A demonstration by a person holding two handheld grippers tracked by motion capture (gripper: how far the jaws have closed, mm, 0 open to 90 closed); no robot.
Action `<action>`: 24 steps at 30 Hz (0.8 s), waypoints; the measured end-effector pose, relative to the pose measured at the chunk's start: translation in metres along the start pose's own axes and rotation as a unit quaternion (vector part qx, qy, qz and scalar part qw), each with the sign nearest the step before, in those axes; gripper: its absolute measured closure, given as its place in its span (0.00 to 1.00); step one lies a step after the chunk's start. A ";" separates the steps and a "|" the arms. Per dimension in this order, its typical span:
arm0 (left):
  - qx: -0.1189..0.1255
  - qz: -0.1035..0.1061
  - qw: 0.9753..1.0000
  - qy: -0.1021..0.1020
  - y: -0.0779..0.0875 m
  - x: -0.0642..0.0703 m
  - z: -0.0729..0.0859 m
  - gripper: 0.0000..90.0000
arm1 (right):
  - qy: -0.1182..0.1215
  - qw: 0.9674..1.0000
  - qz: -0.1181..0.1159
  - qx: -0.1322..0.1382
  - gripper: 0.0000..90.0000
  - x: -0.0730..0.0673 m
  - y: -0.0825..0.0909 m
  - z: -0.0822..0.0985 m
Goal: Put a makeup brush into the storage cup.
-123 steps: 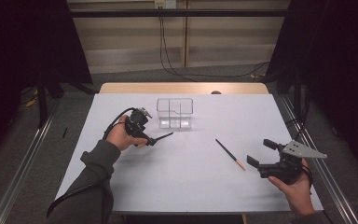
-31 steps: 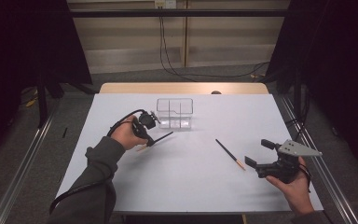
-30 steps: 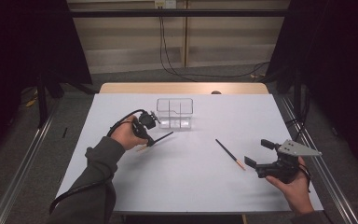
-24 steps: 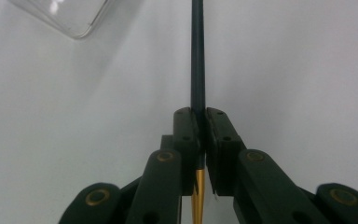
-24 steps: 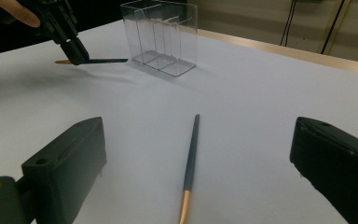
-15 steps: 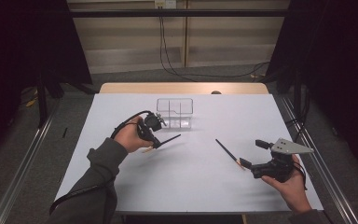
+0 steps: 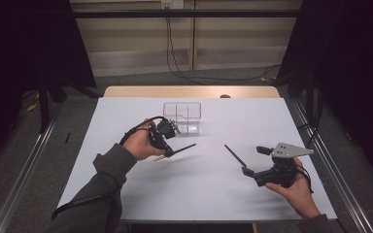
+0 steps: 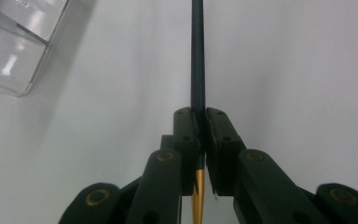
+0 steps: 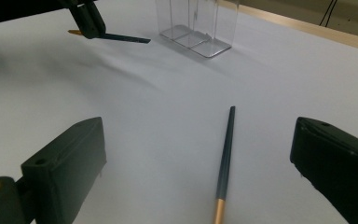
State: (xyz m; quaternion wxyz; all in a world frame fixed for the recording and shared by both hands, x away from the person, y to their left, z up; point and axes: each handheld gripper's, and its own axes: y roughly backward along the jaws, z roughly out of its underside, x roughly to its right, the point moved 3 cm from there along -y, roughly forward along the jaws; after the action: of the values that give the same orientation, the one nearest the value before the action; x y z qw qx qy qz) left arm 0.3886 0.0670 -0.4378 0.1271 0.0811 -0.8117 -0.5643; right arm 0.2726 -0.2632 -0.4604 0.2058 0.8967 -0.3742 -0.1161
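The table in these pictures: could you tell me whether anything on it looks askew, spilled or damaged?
Nothing stands out. The clear divided container stands upright on the white table. One dark chopstick is clamped in the left gripper; the other chopstick lies flat and whole in front of the open right gripper. Nothing spilled.

A grey-green long sleeve (image 7: pixel 102 184) is worn on the left forearm. The left handheld gripper (image 7: pixel 167 150) is built of black plastic, with a black cable looped over its top. Its matt black jaws are joined by brass-coloured rivets, seen in the left gripper view. The right black handheld gripper (image 7: pixel 245 171) is topped by a grey three-cornered plate dotted with small holes.
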 end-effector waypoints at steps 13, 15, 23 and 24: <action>0.007 0.014 1.000 -0.026 0.003 0.014 -0.011 0.93 | 0.008 0.998 -0.037 -0.058 0.07 -0.004 -0.020 -0.005; 0.003 0.017 0.999 -0.033 0.002 0.015 -0.013 0.93 | 0.010 0.997 -0.040 -0.066 0.07 -0.005 -0.024 -0.007; 0.005 0.025 0.999 -0.041 0.003 0.017 -0.015 0.93 | 0.029 0.993 -0.054 -0.097 0.10 -0.006 -0.035 -0.017; -0.002 0.023 0.998 -0.051 0.005 0.016 -0.015 0.93 | 0.032 0.993 -0.054 -0.098 0.11 -0.006 -0.036 -0.019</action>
State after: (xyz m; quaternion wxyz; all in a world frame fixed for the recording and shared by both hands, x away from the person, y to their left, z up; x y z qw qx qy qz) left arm 0.3778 0.0505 -0.4264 0.0989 0.0333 -0.8173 -0.5667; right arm 0.2974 -0.2307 -0.4593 0.2980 0.8944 -0.3051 -0.1349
